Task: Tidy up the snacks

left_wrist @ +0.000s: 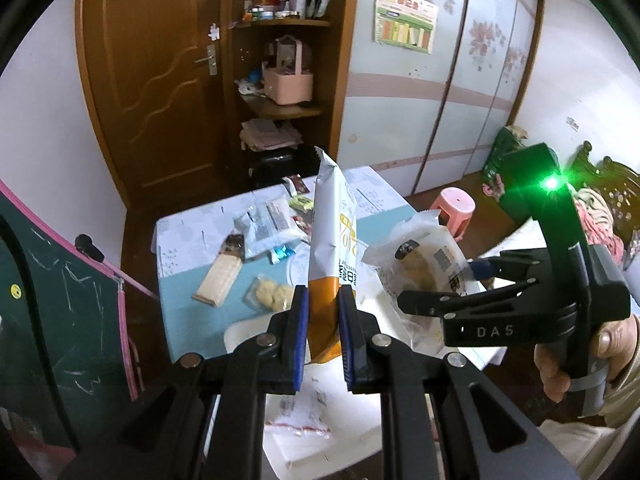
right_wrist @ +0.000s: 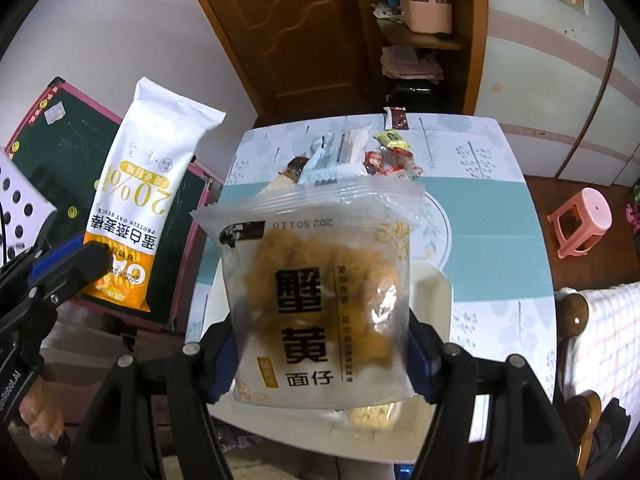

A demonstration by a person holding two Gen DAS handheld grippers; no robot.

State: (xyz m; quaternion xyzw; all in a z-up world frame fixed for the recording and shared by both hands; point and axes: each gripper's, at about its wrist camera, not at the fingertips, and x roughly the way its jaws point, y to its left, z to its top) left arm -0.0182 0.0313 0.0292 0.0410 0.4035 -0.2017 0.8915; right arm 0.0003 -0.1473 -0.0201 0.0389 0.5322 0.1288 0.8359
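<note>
Overhead now: left tool [left_wrist: 324, 320] clenched on white-and-orange oat stick packet [left_wrist: 332, 240], held upright above the surface [left_wrist: 192, 256]; right tool [right_wrist: 324, 364] gripping clear noodle-snack bag [right_wrist: 320, 296] by both side edges, also lifted. Surface covered in pale blue patterned cloth, loose snacks scattered at far end: wafer bar [left_wrist: 220, 276], round cookies [left_wrist: 272, 296], small wrappers. Beyond: brown door [left_wrist: 152, 80], cluttered shelves [left_wrist: 280, 108], pink stool [right_wrist: 580, 220], green chalkboard [left_wrist: 60, 300] leaning beside
</note>
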